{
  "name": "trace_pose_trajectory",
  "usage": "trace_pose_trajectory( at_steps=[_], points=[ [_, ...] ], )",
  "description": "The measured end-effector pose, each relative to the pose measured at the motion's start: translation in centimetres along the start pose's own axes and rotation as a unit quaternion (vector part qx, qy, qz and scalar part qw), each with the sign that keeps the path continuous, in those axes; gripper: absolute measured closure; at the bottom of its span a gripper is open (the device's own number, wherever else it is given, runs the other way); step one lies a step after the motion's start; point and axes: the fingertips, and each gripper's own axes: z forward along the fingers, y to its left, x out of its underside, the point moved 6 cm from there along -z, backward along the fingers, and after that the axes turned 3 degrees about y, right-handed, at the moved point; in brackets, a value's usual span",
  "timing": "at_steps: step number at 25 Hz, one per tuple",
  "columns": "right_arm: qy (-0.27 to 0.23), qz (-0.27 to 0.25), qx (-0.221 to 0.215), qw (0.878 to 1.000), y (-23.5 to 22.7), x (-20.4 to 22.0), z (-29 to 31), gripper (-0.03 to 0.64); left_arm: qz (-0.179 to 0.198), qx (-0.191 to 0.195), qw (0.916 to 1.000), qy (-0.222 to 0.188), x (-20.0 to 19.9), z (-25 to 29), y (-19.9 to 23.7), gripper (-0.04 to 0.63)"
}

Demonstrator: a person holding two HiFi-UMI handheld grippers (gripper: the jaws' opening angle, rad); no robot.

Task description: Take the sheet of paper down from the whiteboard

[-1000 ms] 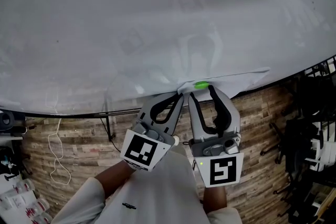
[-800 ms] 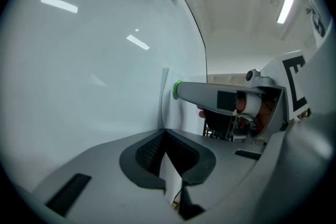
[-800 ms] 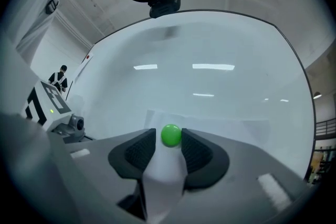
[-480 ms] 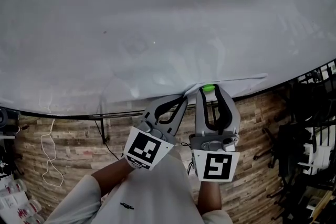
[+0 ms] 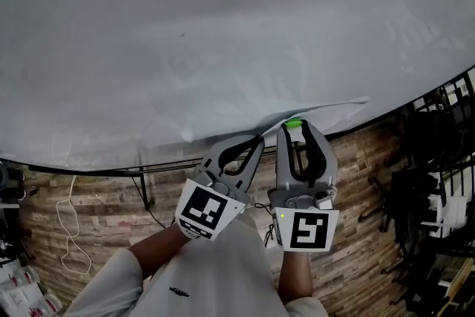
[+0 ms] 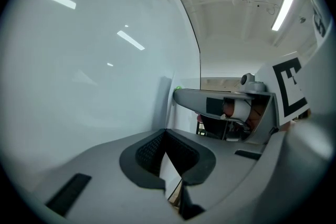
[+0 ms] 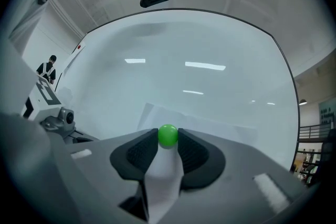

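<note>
Whiteboard (image 5: 223,26) seen from above, with the sheet of paper (image 5: 330,112) lying against it near its lower edge, one part pinned by a green magnet (image 5: 293,124); left gripper (image 5: 256,139) just beside the magnet, its jaws closed together on an edge of the sheet, a white sliver of which shows between the pads in the left gripper view; right gripper (image 5: 295,128) level with the magnet, its jaws closing about it, both pads touching the green ball in the right gripper view, and a fold of the sheet rising between the jaws beneath it; the two grippers stand side by side above a wood-plank floor (image 5: 96,197).
</note>
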Motion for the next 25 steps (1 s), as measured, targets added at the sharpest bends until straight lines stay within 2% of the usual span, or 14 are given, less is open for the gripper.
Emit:
trace_pose_trajectory(
  at_steps=[20,25],
  points=[
    [0.028,0.023,0.081,0.996,0.2,0.9,-7.2,0.488,0.004,0.012,0.9999,-0.008,0.4,-5.6,0.4,0.589],
    [0.030,0.022,0.116,0.993,-0.1,1.1,-10.0,0.487,0.003,0.016,0.9999,0.000,0.9,-6.6,0.7,0.589]
  ],
)
